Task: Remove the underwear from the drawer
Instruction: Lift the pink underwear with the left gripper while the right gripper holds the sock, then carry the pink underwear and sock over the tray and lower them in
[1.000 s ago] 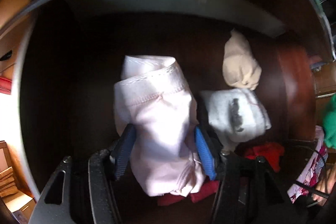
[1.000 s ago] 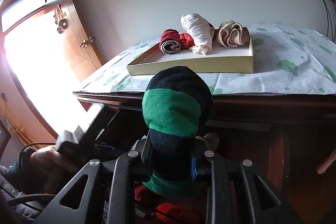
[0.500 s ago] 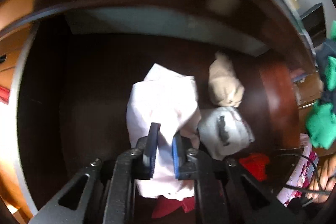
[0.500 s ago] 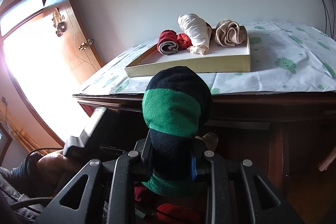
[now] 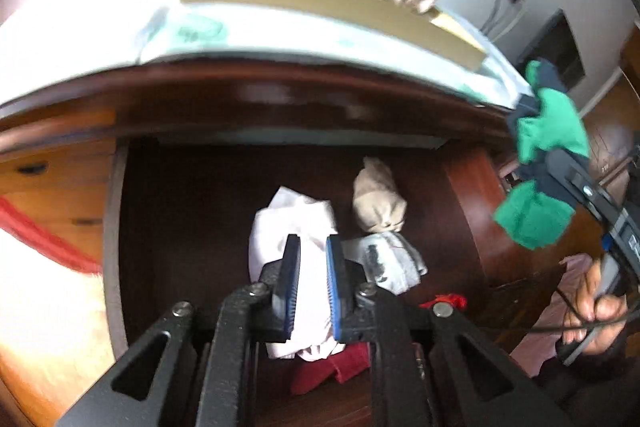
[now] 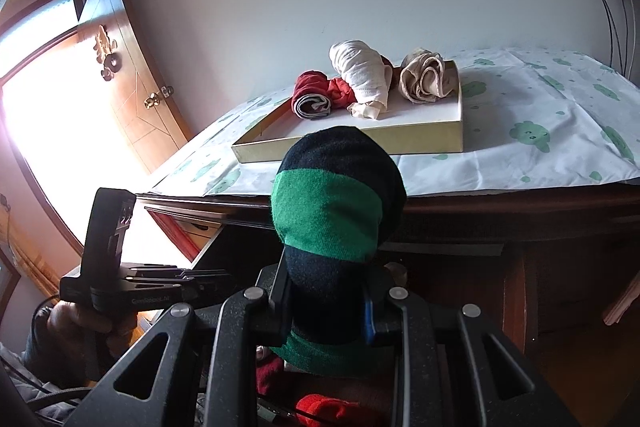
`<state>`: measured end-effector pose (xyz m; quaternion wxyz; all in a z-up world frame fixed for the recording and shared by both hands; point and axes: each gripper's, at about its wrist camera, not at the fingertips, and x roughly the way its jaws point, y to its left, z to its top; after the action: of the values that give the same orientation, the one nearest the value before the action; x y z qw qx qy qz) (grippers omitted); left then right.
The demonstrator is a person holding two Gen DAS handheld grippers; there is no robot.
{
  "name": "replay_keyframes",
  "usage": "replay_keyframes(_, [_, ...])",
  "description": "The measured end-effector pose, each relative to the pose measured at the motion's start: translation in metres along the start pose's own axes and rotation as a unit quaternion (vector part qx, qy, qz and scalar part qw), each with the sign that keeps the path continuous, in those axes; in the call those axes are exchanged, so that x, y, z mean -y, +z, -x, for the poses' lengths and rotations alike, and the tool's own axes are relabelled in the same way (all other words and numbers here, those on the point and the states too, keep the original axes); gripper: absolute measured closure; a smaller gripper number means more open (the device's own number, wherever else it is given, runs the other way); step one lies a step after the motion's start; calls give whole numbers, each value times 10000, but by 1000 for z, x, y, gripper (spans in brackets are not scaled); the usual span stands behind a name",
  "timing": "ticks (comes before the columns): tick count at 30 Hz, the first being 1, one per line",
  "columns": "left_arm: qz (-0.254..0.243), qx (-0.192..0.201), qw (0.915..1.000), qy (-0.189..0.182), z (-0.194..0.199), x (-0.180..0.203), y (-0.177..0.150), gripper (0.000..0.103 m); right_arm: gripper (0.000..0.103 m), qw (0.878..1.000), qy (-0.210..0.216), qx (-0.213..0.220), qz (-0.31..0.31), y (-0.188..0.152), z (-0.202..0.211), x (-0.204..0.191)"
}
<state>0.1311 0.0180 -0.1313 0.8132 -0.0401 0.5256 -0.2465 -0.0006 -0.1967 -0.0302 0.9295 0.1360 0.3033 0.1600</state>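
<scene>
Right gripper (image 6: 326, 307) clamped on a rolled green-and-black garment (image 6: 336, 211) — beyond it, a shallow box (image 6: 360, 143) holding three rolled garments on a patterned cloth (image 6: 540, 131); left gripper (image 6: 160, 279) at lower left.

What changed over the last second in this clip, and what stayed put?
The left hand-held gripper closed on the pale pink underwear and lifted it up from the drawer, so the tray on top has come into its view. The right hand-held gripper kept still, shut on the green and black bundle. The beige roll and white roll lie as before.
</scene>
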Motion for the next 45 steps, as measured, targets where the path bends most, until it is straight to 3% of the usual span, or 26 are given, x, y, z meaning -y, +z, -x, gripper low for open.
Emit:
replay_keyframes(2, [140,-408,9990,-98,-22,1,8,70,75,10000,11,-14,-1,-1,0,-1])
replay_keyframes(4, [240,-831,9962,-59,-42,-1,13,46,75,10000,24,-18,16,-2,0,-2])
replay_keyframes(7, [160,-1099,9938,-110,-57,2,15,44,75,10000,35,-17,62,-3,0,-4])
replay_keyframes(11, [-248,-1340,9890,568,-76,11,12,44,75,10000,32,-43,30,-1,-4,1])
replay_keyframes(13, [-55,-1664,9841,614,-89,6,7,44,75,10000,40,-59,-23,-2,-5,6])
replay_keyframes(16, [-26,-1828,9796,832,-92,3,3,43,75,9999,5,-77,-67,-2,-6,11])
replay_keyframes(19, [-25,-1954,9773,822,-93,-1,2,30,75,9999,-30,-35,-98,0,-2,18])
replay_keyframes(23, [-233,-2131,9726,897,-97,7,3,21,75,9999,-75,77,-134,4,4,24])
replay_keyframes(24, [-339,-2130,9713,1001,-98,11,3,24,75,9998,-84,94,-149,4,5,25])
replay_keyframes(26, [-552,-2015,9719,1085,-93,15,3,46,75,9997,-87,117,-183,5,6,28])
replay_keyframes(27, [-587,-1908,9737,1102,-90,15,3,64,75,9997,-85,126,-185,5,7,28])
replay_keyframes(30, [-342,-1782,9794,886,-80,5,5,78,75,9997,-95,163,-179,6,8,29])
replay_keyframes(33, [-133,-1526,9871,461,-62,-1,2,81,75,9996,-96,169,-211,6,8,30])
replay_keyframes(39, [-201,-631,9976,201,4,1,-8,81,75,9992,-118,250,-282,9,12,33])
replay_keyframes(45, [-598,213,9977,232,77,5,-3,80,75,9990,-58,382,-218,22,17,24])
